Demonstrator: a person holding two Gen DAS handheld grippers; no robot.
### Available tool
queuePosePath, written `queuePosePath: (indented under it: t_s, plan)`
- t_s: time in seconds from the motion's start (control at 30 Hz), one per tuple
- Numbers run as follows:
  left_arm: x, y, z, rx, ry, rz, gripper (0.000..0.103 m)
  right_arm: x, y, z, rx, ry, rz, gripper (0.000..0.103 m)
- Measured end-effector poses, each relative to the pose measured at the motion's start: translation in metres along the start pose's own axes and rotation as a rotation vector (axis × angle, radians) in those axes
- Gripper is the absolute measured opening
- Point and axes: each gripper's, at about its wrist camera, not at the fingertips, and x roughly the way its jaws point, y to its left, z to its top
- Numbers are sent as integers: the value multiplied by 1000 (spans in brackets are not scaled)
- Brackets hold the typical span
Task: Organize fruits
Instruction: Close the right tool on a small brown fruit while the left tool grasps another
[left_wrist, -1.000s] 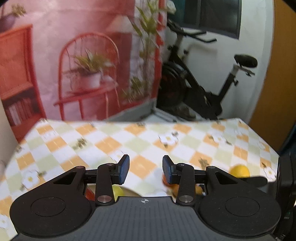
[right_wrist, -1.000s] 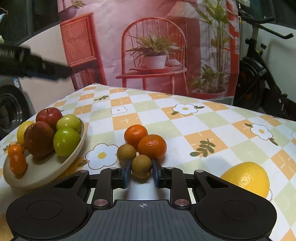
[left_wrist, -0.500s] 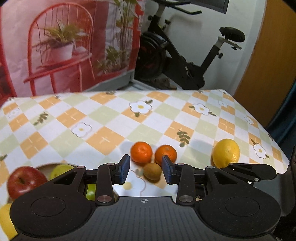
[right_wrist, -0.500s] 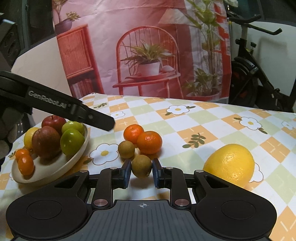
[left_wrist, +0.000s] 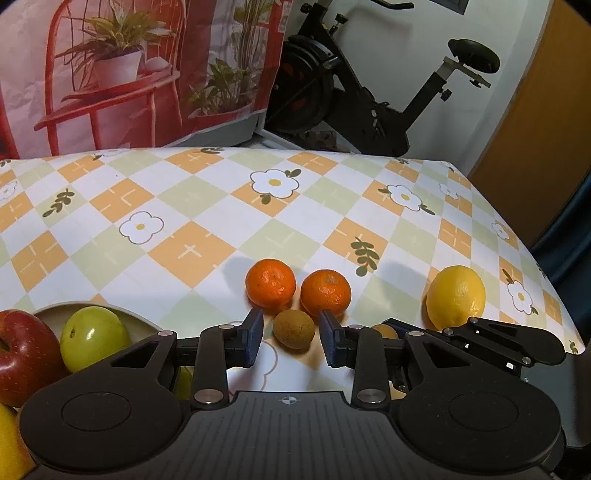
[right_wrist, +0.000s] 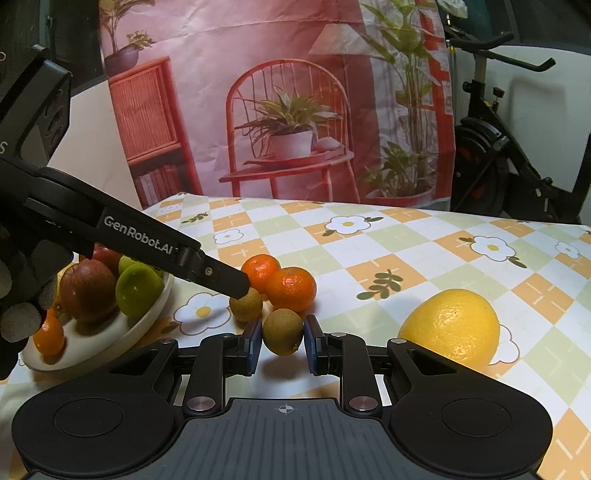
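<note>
In the left wrist view my left gripper (left_wrist: 291, 326) points down at a small brown fruit (left_wrist: 293, 328) lying on the checked tablecloth. Its jaws are closing with that fruit between them, and a thin gap shows at each pad. Just beyond lie two tangerines (left_wrist: 270, 282) (left_wrist: 325, 293). My right gripper (right_wrist: 282, 326) is shut on a second brown fruit (right_wrist: 282, 332), held just above the cloth. The right wrist view also shows a left finger (right_wrist: 221, 277) beside the first brown fruit (right_wrist: 245, 304).
A cream plate (right_wrist: 110, 339) at the left holds a red apple (right_wrist: 86, 291), green fruits (right_wrist: 138, 290) and small oranges. A big yellow citrus (right_wrist: 452, 330) lies to the right near the table's edge. A gloved hand (right_wrist: 18, 314) holds the left tool. An exercise bike stands behind.
My left gripper came down and tilted toward the fruit cluster, so the brown fruit now sits between its narrowing jaws. The right gripper kept its grip and hardly moved.
</note>
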Motion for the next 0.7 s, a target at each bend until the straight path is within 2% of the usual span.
queuePosePath:
  t_s: [0.2,0.23,0.27,0.3,0.7]
  plan:
    - [8,0,0,-19,22,-13,35,0,0,0,0,1,2,22]
    - [9,1,0,-23,27,-18,33,0,0,0,0,2,3,22]
    - [10,1,0,-27,32,-21,25,0,0,0,-1,3,3,22]
    - [12,2,-1,-31,37,-22,24,1,0,-1,-1,3,5,22]
    - [14,2,1,-58,32,-24,25,1,0,0,-2,6,8,22]
